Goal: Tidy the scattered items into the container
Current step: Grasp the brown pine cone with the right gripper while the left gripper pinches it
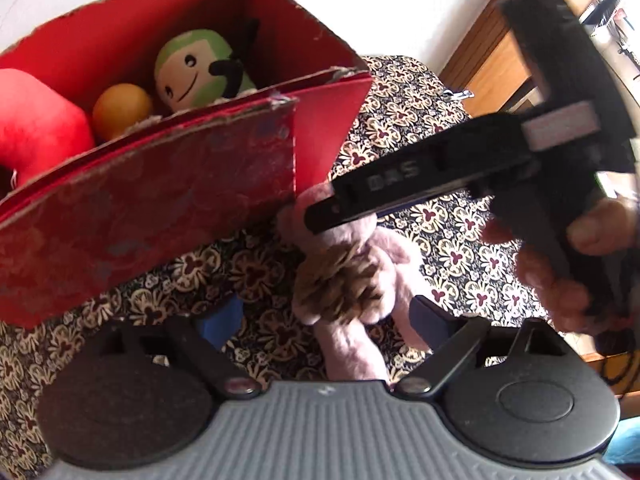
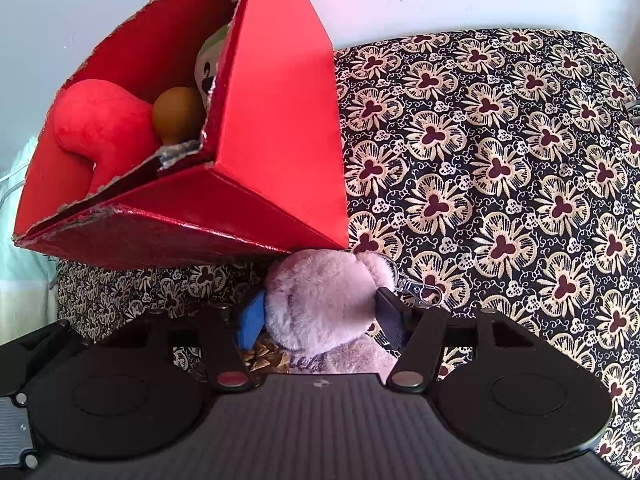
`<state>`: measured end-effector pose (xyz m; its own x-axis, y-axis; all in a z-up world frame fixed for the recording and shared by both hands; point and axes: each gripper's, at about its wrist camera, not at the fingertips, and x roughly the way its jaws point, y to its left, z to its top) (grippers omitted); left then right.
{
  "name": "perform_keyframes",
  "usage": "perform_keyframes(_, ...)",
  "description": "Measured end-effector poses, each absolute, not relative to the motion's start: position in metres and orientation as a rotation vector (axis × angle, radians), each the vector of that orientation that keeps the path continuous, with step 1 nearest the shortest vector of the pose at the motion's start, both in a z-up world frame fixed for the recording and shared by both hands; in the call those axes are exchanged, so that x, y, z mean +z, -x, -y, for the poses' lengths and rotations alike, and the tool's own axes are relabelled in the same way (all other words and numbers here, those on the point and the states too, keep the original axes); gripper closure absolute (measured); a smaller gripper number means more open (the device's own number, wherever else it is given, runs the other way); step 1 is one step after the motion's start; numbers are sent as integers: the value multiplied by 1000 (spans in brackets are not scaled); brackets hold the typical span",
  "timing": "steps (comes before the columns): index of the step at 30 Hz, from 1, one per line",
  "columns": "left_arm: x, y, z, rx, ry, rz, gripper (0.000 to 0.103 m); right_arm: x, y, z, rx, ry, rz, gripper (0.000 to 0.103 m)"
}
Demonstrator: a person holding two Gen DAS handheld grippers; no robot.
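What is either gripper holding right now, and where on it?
The right gripper clamps the pink plush toy by its head. The left gripper sits open around its body.

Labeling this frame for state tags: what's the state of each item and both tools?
Red cardboard box: open, torn rim.
Red plush: in the box.
Orange ball: in the box.
Green plush: in the box.
Pink plush toy: outside, against the box's corner.
Right tool: shut on its head.
Left tool: open around its body.
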<state>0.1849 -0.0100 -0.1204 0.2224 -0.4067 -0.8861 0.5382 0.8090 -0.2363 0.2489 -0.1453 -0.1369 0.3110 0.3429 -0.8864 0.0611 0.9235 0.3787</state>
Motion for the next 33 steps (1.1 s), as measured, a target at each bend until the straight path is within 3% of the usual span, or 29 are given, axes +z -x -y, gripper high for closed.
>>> perform_keyframes(2, -128, -188, 12, -650, -127, -1187, 11, -132, -244, 151, 196, -400, -1229, 43)
perform_keyframes(6, -141, -191, 12, -662, -106, -1222, 39, -112, -230, 166, 214, -443, -1154, 45)
perform_keyframes(8, -141, -189, 10, -675, -92, -1220, 44, -103, -224, 170, 263, -485, -1132, 52)
perform_keyframes(10, -139, -186, 10, -681, -94, -1210, 50, -99, -221, 166, 320, -504, -1146, 54)
perform_keyframes(25, -139, -178, 8, -668, -102, -1187, 53, -117, -221, 129, 391, -391, -1295, 52)
perform_keyframes(33, -87, -173, -2, -662, -93, -1091, 53, -78, -213, 125, 400, -355, -1210, 52)
